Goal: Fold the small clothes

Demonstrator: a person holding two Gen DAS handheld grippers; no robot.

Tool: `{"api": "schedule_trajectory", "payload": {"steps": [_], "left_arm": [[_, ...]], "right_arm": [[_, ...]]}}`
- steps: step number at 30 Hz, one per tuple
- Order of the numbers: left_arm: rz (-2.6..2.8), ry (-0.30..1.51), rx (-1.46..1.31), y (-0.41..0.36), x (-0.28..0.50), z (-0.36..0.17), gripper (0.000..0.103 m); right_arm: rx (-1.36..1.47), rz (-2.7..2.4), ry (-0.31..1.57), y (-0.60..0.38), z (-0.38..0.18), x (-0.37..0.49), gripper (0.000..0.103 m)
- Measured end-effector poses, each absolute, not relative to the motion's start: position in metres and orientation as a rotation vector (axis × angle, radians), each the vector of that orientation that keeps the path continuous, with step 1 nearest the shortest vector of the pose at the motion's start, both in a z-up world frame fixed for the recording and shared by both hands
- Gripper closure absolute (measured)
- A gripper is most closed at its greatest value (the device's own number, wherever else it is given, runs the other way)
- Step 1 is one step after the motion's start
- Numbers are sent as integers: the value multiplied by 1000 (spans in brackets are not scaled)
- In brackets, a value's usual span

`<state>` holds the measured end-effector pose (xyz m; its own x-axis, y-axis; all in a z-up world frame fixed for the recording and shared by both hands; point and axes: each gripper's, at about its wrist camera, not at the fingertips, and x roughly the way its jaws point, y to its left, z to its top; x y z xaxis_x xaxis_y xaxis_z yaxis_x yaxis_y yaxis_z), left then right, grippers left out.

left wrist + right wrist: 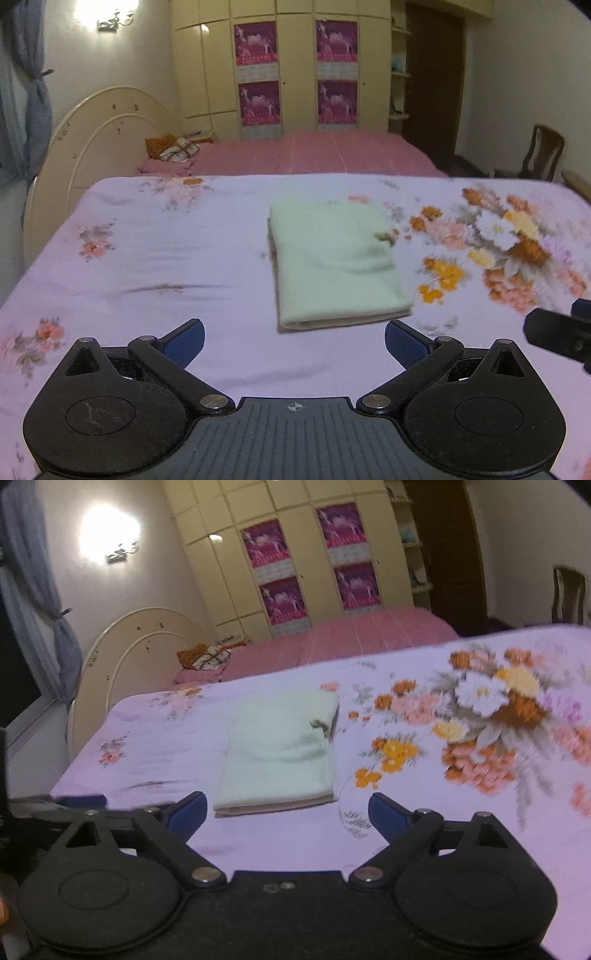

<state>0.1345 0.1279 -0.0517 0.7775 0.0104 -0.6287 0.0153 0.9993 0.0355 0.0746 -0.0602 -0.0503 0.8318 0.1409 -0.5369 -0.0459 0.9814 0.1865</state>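
On the floral sheet (184, 258) spread over the tabletop, a pale green garment (336, 266) lies folded into a neat, thick rectangle, its layered edges showing along the near side and a small dark mark near its right edge. Both claws hang above the sheet on the near side of it, touching nothing. From the left wrist view, the left claw (294, 341) stands spread wide, its blue pads (188, 341) well apart with only bare sheet between them, the folded garment just beyond. From the right wrist view, the right claw (287, 814) is likewise spread wide and empty, the garment lying just ahead between the lines of its fingers (a printed bouquet of orange, pink and white flowers (491, 716) sits well off to the right of it). Behind the tabletop runs a bed with a pink cover (314, 151) and a cream headboard (96, 147), then cream wardrobes (295, 66) carrying four magenta posters, with a wall lamp (107, 11) glaring at upper left.
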Motion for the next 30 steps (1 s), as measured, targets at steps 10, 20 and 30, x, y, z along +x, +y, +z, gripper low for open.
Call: {"api": "schedule_trajectory", "payload": {"steps": [10, 20, 30], "left_arm": [[29, 668, -28, 103, 58, -21, 0], [79, 638, -13, 91, -3, -5, 0], [97, 631, -31, 90, -26, 1, 0]], "right_arm": [[92, 113, 538, -73, -25, 14, 1], [96, 129, 500, -84, -17, -24, 1], [98, 126, 466, -89, -13, -46, 1]]}}
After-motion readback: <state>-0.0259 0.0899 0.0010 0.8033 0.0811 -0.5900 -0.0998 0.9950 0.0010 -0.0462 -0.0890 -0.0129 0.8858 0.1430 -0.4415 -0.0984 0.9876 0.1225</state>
